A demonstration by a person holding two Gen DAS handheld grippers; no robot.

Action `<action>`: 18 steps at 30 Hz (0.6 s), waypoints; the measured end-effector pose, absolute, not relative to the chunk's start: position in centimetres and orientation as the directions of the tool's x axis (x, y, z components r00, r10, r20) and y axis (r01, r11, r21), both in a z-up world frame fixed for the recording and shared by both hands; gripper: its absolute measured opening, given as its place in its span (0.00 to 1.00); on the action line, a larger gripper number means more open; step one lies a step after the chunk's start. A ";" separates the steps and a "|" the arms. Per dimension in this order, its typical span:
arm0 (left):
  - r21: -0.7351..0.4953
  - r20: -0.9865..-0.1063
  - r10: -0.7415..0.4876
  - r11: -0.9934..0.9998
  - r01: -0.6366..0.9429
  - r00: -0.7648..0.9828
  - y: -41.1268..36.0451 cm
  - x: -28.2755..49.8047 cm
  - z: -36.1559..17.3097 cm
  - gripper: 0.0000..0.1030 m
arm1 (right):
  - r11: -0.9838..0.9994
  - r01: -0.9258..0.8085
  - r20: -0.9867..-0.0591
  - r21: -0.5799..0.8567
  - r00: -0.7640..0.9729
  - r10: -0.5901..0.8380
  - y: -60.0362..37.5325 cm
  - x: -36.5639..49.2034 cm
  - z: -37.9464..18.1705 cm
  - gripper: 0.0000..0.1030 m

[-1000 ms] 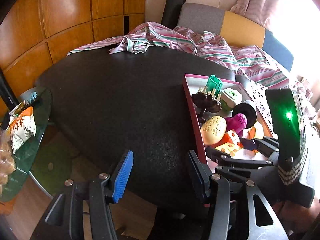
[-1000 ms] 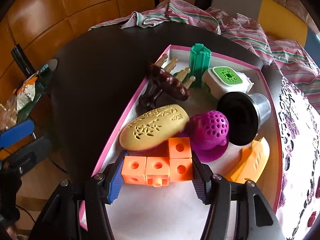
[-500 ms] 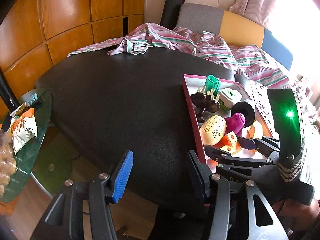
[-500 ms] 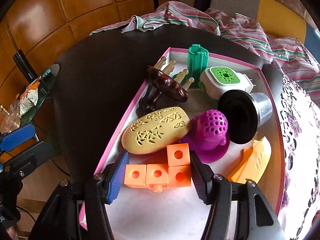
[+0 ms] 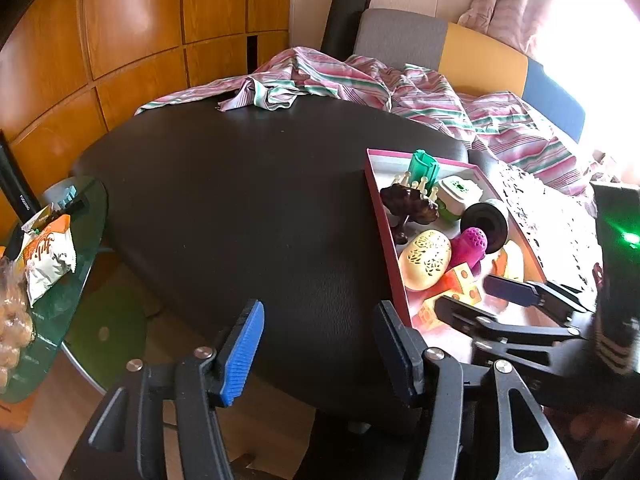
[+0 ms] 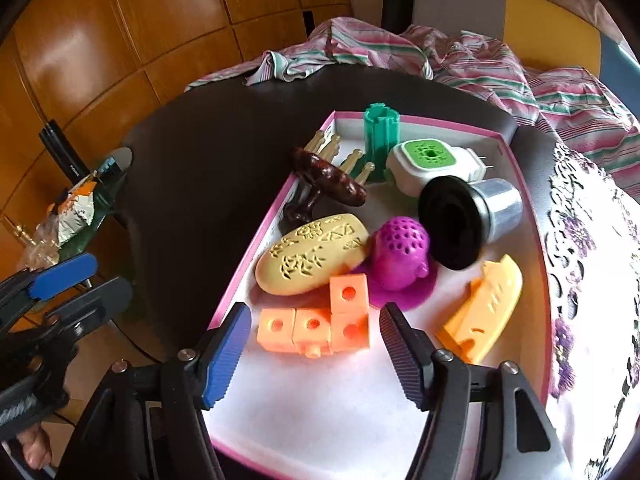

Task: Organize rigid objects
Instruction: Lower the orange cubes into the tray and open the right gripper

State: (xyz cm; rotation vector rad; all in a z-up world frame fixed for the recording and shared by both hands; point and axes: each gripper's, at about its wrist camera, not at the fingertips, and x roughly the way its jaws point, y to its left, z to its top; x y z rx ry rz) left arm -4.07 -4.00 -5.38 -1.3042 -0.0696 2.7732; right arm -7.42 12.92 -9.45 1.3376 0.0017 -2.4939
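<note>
Striped cloth point(image 5: 360, 88) beyond the black table point(image 5: 240, 208); snack packet point(image 5: 48, 256) left.

A lived-in home sitting room. A round black table point(image 5: 240, 208) stands against warm wood wall panelling point(image 5: 132, 28). Behind the table, a striped garment point(image 5: 320, 84) lies crumpled over cushioned seating point(image 5: 476, 56); left of it, snack packets point(image 5: 48, 256) sit on a glass side table point(image 5: 80, 280).

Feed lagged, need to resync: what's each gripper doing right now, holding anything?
Left gripper: open, empty, over the black table.
Right gripper: open, jaws just widened off the orange blocks, which lie in the pink tray.
</note>
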 end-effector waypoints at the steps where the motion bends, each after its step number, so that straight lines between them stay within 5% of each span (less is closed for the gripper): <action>1: -0.073 -0.767 0.089 -0.996 -0.051 -0.635 -4.0 -4.1 -5.4 0.57 | -0.953 0.267 -0.813 0.144 -0.517 -0.268 13.2 -7.2 -9.4 0.66; 4: -0.073 -0.770 0.091 -0.996 -0.054 -0.632 -3.8 -4.0 -5.5 0.57 | -0.955 0.257 -0.817 0.147 -0.513 -0.263 13.6 -7.0 -9.8 0.65; 9: -0.072 -0.773 0.095 -0.995 -0.062 -0.627 -3.6 -4.1 -5.6 0.57 | -0.953 0.253 -0.815 0.168 -0.508 -0.279 13.2 -8.0 -9.7 0.47; 18: -0.057 -0.775 0.087 -0.996 -0.068 -0.626 -3.3 -4.2 -5.6 0.57 | -0.949 0.256 -0.814 0.183 -0.502 -0.292 12.9 -8.3 -9.9 0.47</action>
